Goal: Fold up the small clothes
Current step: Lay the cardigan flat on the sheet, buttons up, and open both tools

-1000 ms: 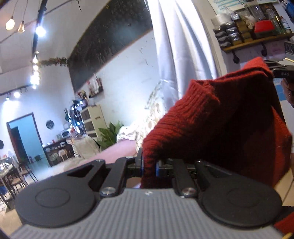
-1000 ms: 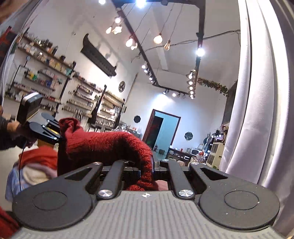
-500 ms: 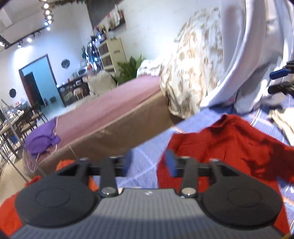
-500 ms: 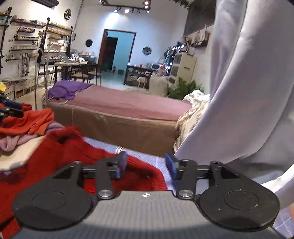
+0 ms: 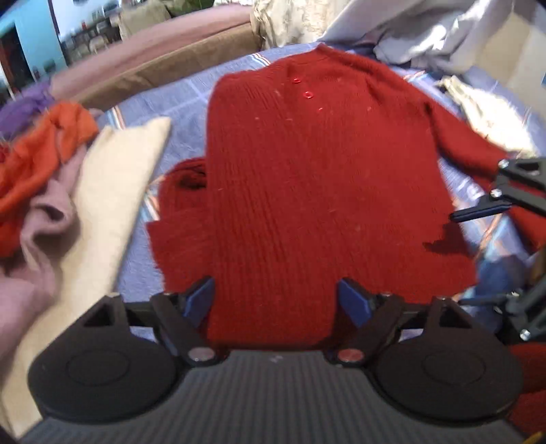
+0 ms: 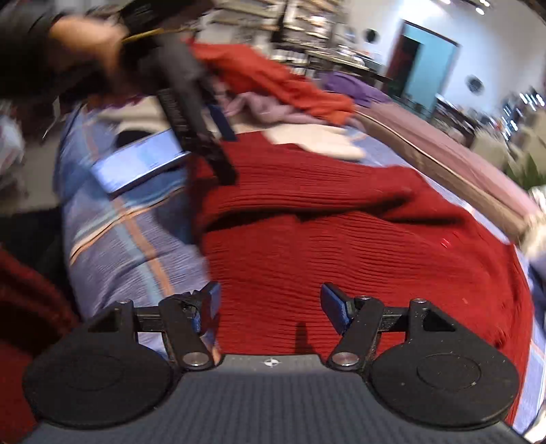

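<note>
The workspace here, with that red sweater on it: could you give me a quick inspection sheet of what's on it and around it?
Surface: blue plaid cloth with orange and white stripes covering the work area.
Job's things: red knit sweater spread flat, small red buttons near its far end.
Clutter: cream garment, mauve garment and orange garment piled at the left; pale grey fabric at the far right.
Grippers: left hand-held gripper open over the sweater's near edge; right hand-held gripper open above the sweater.
Cables: nothing seen.
Surroundings: pink-topped bench, turquoise doorway, blurred wall shelves.
</note>
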Demonstrator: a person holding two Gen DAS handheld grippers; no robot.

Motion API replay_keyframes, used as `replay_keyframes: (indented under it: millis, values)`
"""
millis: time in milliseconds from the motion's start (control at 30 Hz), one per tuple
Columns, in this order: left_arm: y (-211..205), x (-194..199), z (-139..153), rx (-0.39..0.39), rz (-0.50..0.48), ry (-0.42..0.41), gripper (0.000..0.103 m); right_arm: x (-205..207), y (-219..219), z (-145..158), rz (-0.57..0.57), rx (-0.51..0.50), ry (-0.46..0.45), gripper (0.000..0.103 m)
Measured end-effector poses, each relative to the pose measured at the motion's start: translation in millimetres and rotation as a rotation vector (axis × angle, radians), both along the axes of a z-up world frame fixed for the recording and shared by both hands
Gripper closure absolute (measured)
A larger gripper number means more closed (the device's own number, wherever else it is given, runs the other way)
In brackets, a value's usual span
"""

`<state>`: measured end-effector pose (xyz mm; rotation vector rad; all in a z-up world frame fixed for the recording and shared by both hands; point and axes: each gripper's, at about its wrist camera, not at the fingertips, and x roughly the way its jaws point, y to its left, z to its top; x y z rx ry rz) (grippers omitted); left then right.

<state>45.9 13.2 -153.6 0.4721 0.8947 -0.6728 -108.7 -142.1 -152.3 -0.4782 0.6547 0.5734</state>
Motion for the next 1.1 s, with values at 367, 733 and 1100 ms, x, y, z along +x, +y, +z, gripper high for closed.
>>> replay_keyframes:
  millis: [367,733,1100]
  values:
    - [-8.3,12.3,12.0,-0.111,0.029,0.046,0.077,19.4,15.1,-29.1,-0.088,-0.189,-0.028,0.099]
    - [50.9,117.2,115.7,-0.034,0.19,-0.278,0.079,-27.9,-103.6,77.3,-0.264,-0.175,-0.034,0.1]
    - [63.7,140.0,120.0,0.004,0.242,-0.321,0.034,-55.0,-107.3,8.1,-0.225,-0.288,0.183,0.098]
